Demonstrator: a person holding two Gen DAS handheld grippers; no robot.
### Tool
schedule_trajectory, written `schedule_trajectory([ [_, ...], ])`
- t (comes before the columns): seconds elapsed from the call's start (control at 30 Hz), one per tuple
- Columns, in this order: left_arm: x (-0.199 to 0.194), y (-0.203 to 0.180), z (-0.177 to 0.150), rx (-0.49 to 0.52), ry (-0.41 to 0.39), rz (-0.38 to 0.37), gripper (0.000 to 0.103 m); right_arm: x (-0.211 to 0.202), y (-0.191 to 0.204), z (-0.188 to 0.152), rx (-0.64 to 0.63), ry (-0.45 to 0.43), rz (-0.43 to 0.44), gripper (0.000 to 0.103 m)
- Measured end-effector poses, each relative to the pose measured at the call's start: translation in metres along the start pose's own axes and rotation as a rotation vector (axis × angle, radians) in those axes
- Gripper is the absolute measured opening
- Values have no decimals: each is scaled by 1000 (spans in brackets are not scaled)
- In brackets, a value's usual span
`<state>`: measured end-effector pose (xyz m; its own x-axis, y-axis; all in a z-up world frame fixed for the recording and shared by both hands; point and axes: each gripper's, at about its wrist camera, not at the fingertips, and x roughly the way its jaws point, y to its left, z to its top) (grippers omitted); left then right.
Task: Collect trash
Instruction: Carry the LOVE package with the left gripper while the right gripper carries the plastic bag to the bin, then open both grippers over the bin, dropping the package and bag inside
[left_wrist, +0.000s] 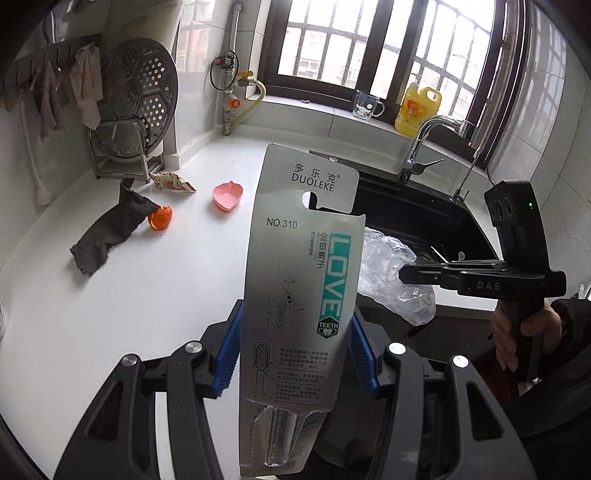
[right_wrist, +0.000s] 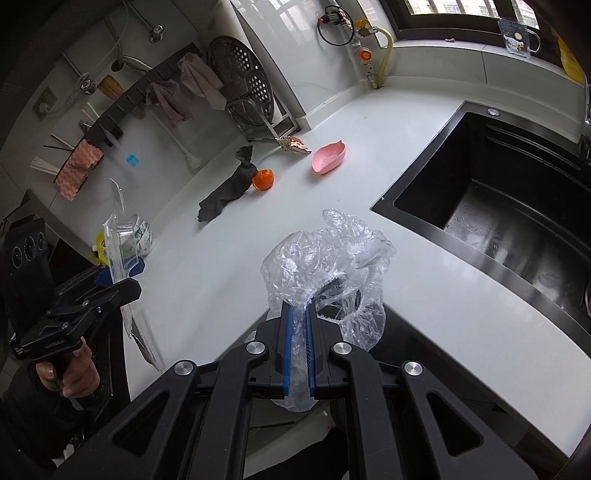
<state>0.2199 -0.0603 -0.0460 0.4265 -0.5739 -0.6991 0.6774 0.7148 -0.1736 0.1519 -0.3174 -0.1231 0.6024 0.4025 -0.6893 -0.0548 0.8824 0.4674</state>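
Note:
My left gripper (left_wrist: 295, 332) is shut on a grey toothbrush card package (left_wrist: 295, 258), held upright above the white counter (left_wrist: 147, 295); it also shows edge-on in the right wrist view (right_wrist: 118, 240). My right gripper (right_wrist: 299, 314) is shut on a crumpled clear plastic bag (right_wrist: 325, 258), held over the counter's front edge; the bag also shows in the left wrist view (left_wrist: 391, 273). A printed wrapper (left_wrist: 171, 182), a dark rag (left_wrist: 110, 229), an orange plastic piece (left_wrist: 160, 218) and a pink dish (left_wrist: 227, 195) lie on the counter at the back.
A black sink (right_wrist: 498, 206) with a faucet (left_wrist: 421, 147) is to the right. A metal steamer rack (left_wrist: 136, 103) stands at the back left. A yellow detergent bottle (left_wrist: 417, 110) and a glass mug (left_wrist: 367, 105) sit on the windowsill.

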Motion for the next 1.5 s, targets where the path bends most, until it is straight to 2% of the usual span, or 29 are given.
schedule_trajectory([
  [0.17,4,-65,-39,-48,22,11,51,-27,-20,-50,-45,40,26,7],
  [0.27,11,-93,-62,-103,40,3,51,-34,-35,-75,-25,89,35,7],
  [0.4,23,-117,-91,-176,61,-10,51,-30,-50,-102,-13,157,37,7],
  [0.53,49,-124,-120,-221,80,2,51,-6,-68,-135,13,216,34,7],
  [0.6,67,-121,-137,-250,93,13,51,13,-77,-153,32,241,23,7],
  [0.7,99,-118,-162,-240,128,61,51,46,-92,-181,81,276,13,7],
  [0.87,156,-90,-213,-262,161,95,51,113,-118,-225,103,315,-3,7],
  [1.0,210,-58,-265,-292,208,92,51,175,-143,-253,114,356,-34,7],
  [1.17,277,-22,-320,-331,259,97,51,253,-177,-285,128,410,-32,7],
  [1.37,350,1,-372,-310,321,121,52,343,-210,-320,201,452,-20,7],
  [1.5,386,15,-397,-319,358,138,52,380,-228,-340,212,460,-6,8],
])
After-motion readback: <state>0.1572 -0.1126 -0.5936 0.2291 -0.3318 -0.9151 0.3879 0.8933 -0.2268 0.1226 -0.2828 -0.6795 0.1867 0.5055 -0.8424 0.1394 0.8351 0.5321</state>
